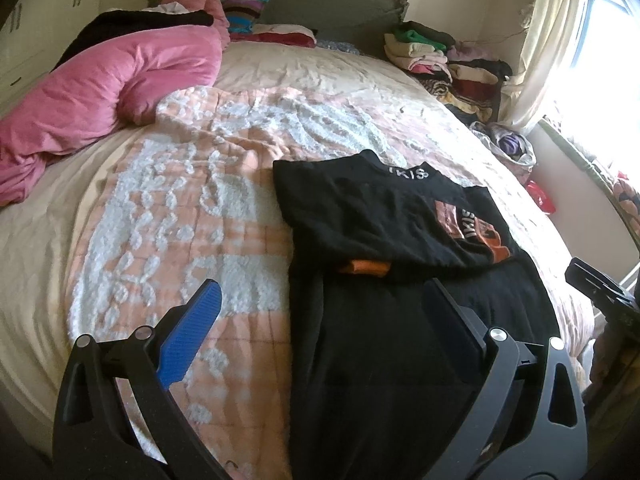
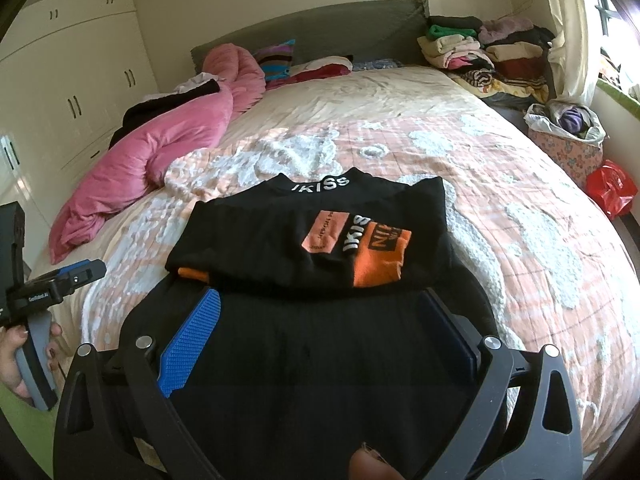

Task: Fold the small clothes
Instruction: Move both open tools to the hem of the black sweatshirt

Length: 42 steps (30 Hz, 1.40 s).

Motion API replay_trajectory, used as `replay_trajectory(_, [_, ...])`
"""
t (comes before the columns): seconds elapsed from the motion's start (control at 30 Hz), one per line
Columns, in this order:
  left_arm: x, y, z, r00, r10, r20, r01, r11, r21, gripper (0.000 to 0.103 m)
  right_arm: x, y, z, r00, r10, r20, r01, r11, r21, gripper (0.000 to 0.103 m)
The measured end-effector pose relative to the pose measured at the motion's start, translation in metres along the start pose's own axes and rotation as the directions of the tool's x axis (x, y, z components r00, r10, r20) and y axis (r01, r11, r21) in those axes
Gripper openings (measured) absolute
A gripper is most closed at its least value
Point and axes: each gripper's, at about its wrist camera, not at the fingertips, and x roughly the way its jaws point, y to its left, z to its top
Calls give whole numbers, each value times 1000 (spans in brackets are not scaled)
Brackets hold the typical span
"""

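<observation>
Left wrist view: left gripper [image 1: 320, 316] spread wide, holding nothing, poised over the near left edge of the black top [image 1: 384, 220] lying on the peach bedspread [image 1: 168, 208]. Upper part already folded down — orange print showing.

Right wrist view: right gripper [image 2: 320, 312] wide open, empty, above the top's [image 2: 304, 236] unfolded lower half. Likely midway; bottom fold remains.

The black shirt [image 2: 304, 240] reads "IKISS" on its collar and again beside its orange patch.
</observation>
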Motion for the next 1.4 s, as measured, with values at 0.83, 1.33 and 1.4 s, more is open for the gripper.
replay_trajectory(0.83, [-38,10,-42,1000,25,-13,-25,1000,9,93,-49,-22,-44,998,-56,-14,56,998,-5,98])
replay_trajectory(1.33, [-42,18,-72,997,39,-73,-38,999,14,93,-50,-37,-76,993,-84,-88,84,996,-1,98])
replay_trajectory(1.4, [-42,19,-75,996,41,-81,-40,999,19,93,-51,-41,-81,992,-89,-95,90,996,5,98])
